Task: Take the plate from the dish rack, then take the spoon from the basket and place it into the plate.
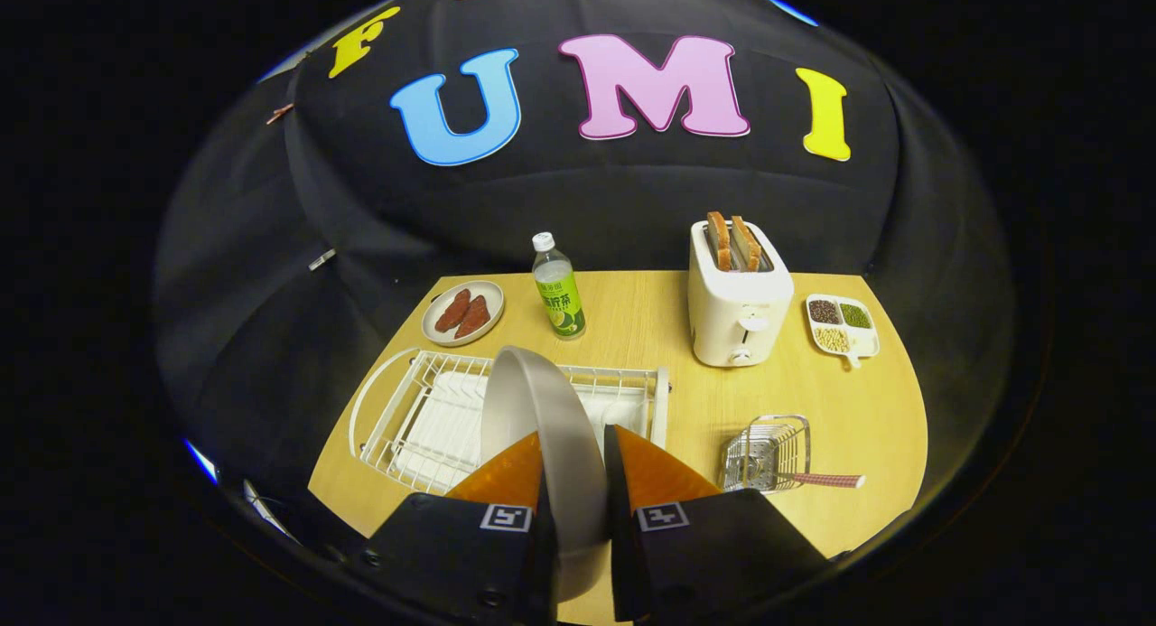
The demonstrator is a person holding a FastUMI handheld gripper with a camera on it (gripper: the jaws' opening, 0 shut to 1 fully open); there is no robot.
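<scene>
Gripper view: the gripper (pixel 574 445) is clamped on the plate (pixel 542 427), held edge-on over the dish rack (pixel 397 418). The spoon (pixel 817 480) lies in the basket (pixel 768 450), ahead-right of the fingers, with its handle pointing right.

Fisheye camera mounted on the claw (pixel 574 445), looking forward and downward along its two fingers from close above the near edge of the surface (pixel 650 319); the whole surface lies ahead, the booth wall beyond it.
</scene>
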